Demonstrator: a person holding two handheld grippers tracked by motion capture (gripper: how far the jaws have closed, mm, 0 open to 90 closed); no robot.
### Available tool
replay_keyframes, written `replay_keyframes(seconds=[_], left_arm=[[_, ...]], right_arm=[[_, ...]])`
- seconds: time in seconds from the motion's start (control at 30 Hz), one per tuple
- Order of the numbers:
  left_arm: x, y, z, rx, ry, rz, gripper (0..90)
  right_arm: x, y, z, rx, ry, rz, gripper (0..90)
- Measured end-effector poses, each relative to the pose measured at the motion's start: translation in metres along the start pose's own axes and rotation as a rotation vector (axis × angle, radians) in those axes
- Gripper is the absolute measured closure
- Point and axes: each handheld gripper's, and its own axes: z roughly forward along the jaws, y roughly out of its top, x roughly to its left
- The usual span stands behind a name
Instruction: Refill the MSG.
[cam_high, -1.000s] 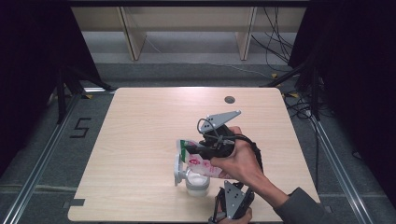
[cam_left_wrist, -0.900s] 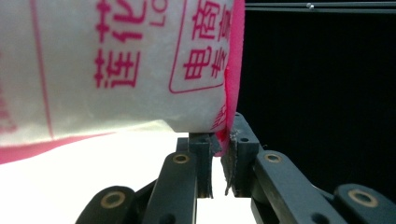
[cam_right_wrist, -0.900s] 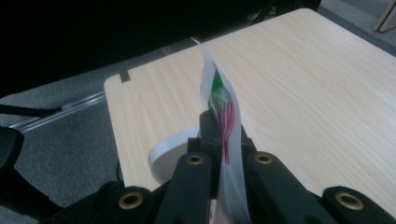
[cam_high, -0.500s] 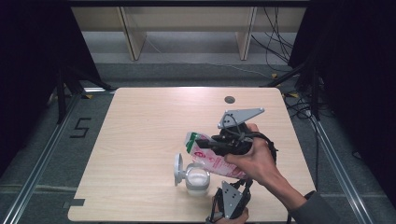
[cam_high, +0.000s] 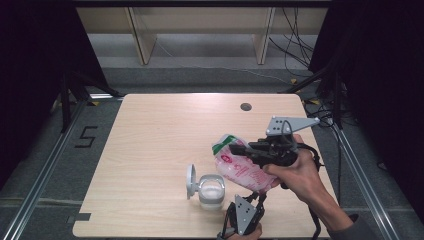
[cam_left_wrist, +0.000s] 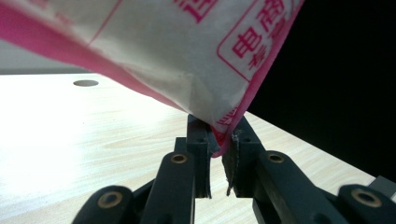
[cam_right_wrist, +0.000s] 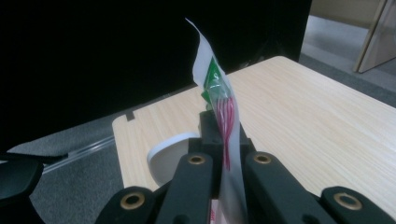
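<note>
Both grippers grasp the pink-and-white plastic pouch (cam_high: 242, 167) above the table's near right corner: the right gripper (cam_high: 237, 149) clenches its green-tipped top, the left gripper (cam_high: 260, 196) pinches its bottom corner. A clear open-lidded jar (cam_high: 210, 190) stands near the front edge.

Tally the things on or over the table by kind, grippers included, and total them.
Bags: 1
Jars: 1
Jar lids: 1
Grippers: 2, left and right
Total: 5
</note>
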Motion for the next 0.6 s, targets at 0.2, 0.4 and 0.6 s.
replay_keyframes(seconds=[0.2,0.4,0.6], left_arm=[[0.003,-0.002,-0.002,0.013,0.0,0.008,79.0],[0.005,-0.002,-0.004,0.012,0.003,0.011,78.4],[0.006,-0.001,-0.008,0.026,0.018,0.019,76.9]], right_arm=[[-0.005,-0.006,-0.013,-0.037,-0.002,0.019,90.0],[-0.008,-0.009,-0.024,-0.06,-0.026,0.024,90.0],[-0.01,-0.011,-0.034,-0.082,-0.034,0.033,90.0]])
